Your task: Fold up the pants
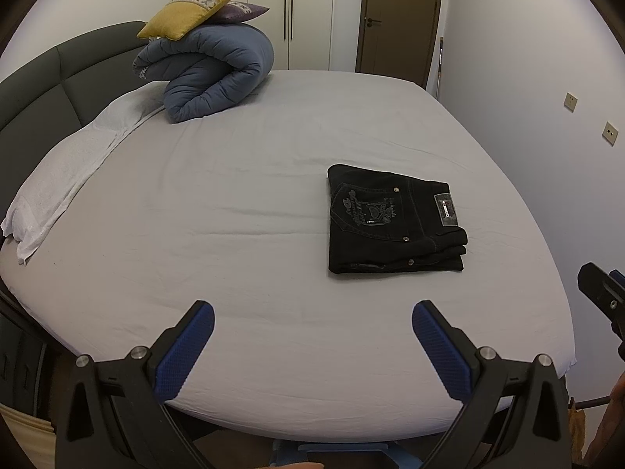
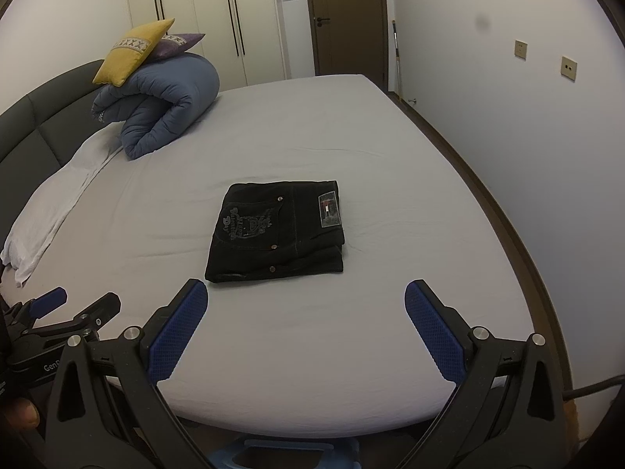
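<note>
Black pants (image 1: pixel 394 221) lie folded into a compact rectangle on the grey bed sheet (image 1: pixel 234 215), back pocket embroidery and waist label up. They also show in the right wrist view (image 2: pixel 277 232). My left gripper (image 1: pixel 312 312) is open and empty, above the bed's near edge, short and left of the pants. My right gripper (image 2: pixel 306 293) is open and empty, just in front of the pants. The right gripper shows at the left wrist view's right edge (image 1: pixel 603 297); the left gripper shows at the right wrist view's lower left (image 2: pixel 74 308).
A rolled blue duvet (image 1: pixel 213 74) with a yellow cushion (image 1: pixel 191 9) and a purple cushion (image 1: pixel 244 11) sits at the far left by the dark headboard (image 1: pixel 47 82). A white towel (image 1: pixel 70 168) lies along the headboard. A wall (image 2: pixel 527 136) runs close along the bed's right side.
</note>
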### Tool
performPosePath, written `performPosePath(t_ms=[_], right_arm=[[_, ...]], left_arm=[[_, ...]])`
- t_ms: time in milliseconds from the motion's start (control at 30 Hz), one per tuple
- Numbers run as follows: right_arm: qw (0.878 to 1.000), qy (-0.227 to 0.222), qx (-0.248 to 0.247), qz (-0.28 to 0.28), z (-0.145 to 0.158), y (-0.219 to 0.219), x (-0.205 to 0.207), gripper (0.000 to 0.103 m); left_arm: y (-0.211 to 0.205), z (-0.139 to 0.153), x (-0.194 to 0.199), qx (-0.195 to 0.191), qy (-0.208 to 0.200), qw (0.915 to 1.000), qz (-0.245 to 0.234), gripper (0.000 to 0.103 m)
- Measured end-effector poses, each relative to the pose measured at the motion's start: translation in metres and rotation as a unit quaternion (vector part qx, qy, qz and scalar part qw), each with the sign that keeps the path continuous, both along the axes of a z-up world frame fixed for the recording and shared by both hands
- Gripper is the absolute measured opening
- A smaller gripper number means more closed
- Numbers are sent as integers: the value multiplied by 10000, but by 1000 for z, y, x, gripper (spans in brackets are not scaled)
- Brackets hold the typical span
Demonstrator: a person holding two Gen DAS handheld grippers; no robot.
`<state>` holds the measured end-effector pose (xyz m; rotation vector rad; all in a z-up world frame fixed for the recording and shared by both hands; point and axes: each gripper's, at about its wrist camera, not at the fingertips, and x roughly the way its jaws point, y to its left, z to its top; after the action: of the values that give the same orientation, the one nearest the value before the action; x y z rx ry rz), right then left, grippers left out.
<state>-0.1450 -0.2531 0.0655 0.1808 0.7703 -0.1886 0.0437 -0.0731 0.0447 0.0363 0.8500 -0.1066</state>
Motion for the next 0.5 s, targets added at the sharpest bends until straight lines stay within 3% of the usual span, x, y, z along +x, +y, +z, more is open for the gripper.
performPosePath(t_ms=[500], right_arm=[[10000, -17, 22, 13, -4, 7, -1, 103]], left_arm=[[-2, 0, -1, 7, -33, 10000, 8, 103]])
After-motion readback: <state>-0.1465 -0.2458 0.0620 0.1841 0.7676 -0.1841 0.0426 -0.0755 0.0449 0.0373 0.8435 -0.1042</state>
